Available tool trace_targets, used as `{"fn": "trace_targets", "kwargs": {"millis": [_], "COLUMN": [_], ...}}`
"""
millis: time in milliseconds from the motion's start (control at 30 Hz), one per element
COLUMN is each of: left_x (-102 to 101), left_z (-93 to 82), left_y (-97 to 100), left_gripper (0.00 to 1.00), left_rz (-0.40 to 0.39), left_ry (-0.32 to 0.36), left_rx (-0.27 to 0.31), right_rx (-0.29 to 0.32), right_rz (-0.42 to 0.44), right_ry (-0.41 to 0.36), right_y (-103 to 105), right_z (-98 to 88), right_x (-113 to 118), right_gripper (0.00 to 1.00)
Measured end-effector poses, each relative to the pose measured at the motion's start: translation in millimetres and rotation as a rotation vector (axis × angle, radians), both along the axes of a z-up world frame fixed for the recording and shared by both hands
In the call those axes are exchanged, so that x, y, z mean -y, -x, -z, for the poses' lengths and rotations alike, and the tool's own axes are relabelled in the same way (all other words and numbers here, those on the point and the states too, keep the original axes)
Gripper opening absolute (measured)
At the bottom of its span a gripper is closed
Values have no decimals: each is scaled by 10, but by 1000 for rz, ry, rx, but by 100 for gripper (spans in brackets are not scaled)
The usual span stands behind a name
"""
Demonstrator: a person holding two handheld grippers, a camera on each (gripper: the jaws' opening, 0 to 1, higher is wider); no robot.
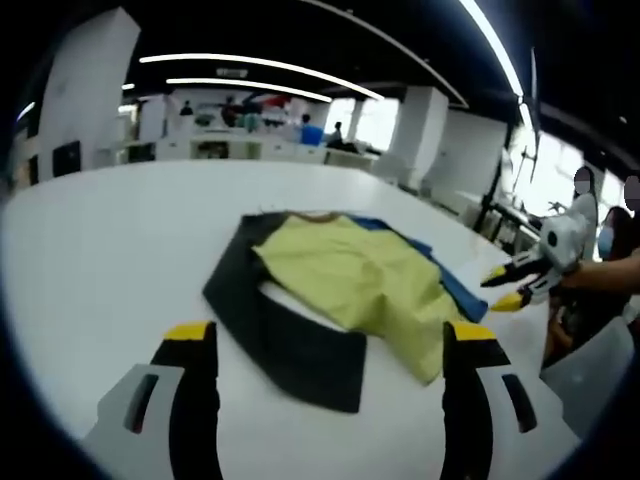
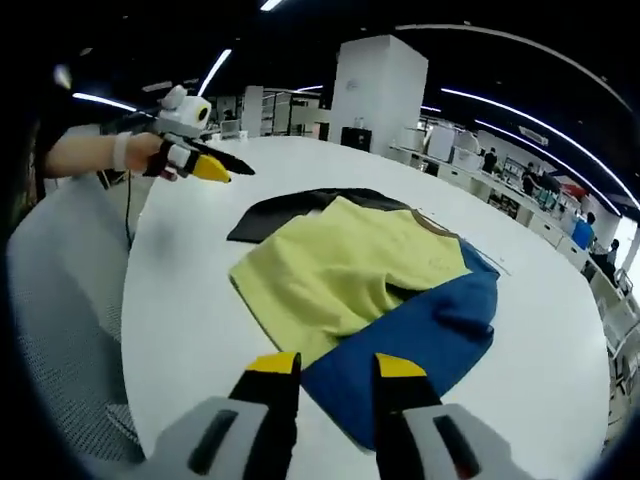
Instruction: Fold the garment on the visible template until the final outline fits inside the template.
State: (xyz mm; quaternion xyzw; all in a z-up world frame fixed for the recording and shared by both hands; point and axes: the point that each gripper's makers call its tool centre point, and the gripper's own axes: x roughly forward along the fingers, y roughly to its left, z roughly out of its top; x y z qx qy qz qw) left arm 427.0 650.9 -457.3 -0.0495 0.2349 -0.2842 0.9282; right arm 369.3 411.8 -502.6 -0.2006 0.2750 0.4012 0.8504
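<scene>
Left gripper view showed the garment (image 1: 350, 290) — yellow body, one black and one blue sleeve — spread on the white counter (image 1: 120, 260), no template discernible. Both the left claw (image 1: 328, 345) and the right claw (image 2: 335, 372) hovered released and empty, apparently poised for a fold.

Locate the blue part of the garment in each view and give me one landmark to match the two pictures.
Left gripper view: the blue part shows as a thin strip along the far right edge of the garment, peeking out behind the yellow panel.
Right gripper view: the blue part is the large near section at lower right, just beyond the right claw.
Shared landmark: the yellow panel, lying between the blue part and the black part.
</scene>
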Motion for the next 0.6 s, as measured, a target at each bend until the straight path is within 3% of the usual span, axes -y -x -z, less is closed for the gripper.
{"fn": "trace_targets", "kwargs": {"millis": [233,600], "left_x": [1,5], "left_z": [11,64], "left_y": [15,39], "left_gripper": [89,87], "left_rz": [1,-10], "left_ry": [8,23], "left_rx": [-7,-22], "right_rx": [1,-13], "right_rz": [-21,-27], "right_ry": [67,93], "right_y": [25,55], "right_z": [172,264], "right_x": [-46,-70], "right_gripper": [15,4]}}
